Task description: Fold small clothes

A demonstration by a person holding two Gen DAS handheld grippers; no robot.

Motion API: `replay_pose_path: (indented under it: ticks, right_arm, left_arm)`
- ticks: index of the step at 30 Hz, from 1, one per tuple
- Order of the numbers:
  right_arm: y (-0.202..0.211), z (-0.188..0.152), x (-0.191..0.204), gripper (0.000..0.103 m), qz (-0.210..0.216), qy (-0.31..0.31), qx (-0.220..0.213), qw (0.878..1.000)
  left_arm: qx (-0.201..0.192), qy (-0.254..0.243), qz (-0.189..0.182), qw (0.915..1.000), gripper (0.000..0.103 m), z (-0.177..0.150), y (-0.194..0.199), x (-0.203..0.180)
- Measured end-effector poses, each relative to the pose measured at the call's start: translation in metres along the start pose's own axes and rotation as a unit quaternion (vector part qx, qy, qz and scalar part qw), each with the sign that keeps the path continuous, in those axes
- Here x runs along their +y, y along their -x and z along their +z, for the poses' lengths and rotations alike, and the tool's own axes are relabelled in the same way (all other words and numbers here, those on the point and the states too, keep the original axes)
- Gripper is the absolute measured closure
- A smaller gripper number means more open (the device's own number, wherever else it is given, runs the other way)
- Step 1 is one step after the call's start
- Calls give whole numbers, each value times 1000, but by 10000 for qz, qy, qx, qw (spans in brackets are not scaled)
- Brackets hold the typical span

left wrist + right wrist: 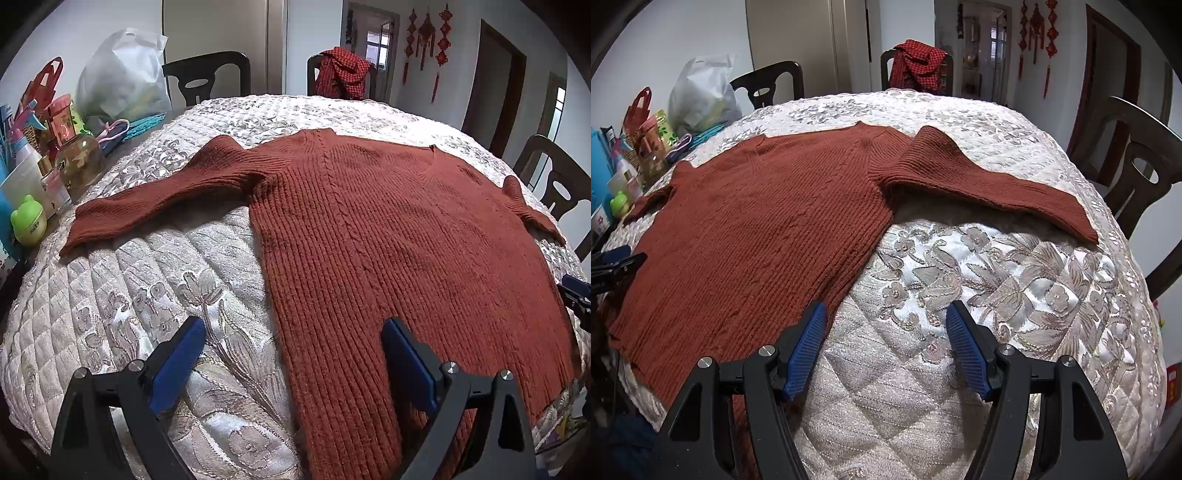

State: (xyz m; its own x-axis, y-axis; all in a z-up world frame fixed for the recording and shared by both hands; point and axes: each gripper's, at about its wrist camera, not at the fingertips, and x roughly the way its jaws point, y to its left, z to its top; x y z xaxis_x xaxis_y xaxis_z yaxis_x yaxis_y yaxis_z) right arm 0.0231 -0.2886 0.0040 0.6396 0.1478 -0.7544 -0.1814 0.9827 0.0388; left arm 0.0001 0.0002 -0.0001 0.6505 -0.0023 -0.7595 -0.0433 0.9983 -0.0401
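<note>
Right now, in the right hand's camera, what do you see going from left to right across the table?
Green frog toy → brown sweater's body → its long sleeve → dark wooden chair.

From my left wrist view, the rust sweater [388, 240] loses its hem below the frame. The clutter [40, 155] at the table's left edge is cropped, its labels too small to read.
</note>
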Motion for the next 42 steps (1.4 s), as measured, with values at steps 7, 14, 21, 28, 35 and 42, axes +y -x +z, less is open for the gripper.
replay_pose_path:
  ticks: [7,14,21,28,35,42]
  right_arm:
    - [0,0,0,35,12,-6,-14,10000]
    - [0,0,0,35,11,-7,-21,10000]
    - [0,0,0,35,10,-4,-23,10000]
    - [0,0,0,34,4,0,-27,10000]
    - [-1,0,1,34,-2,4,-32,10000]
    - [-1,0,1,34,-1,6,-34,10000]
  left_arm:
    - [-93,-7,-29,10000,5,1,-1,1]
    - [-148,-1,-6,9999,5,-4,6,2]
    - [-168,5,14,9999,5,-3,7,-2]
    - [-176,4,22,9998,5,-3,8,-3]
    - [-188,0,21,9998,5,-4,8,-2]
    - [-189,-3,24,9998,5,-4,8,-3]
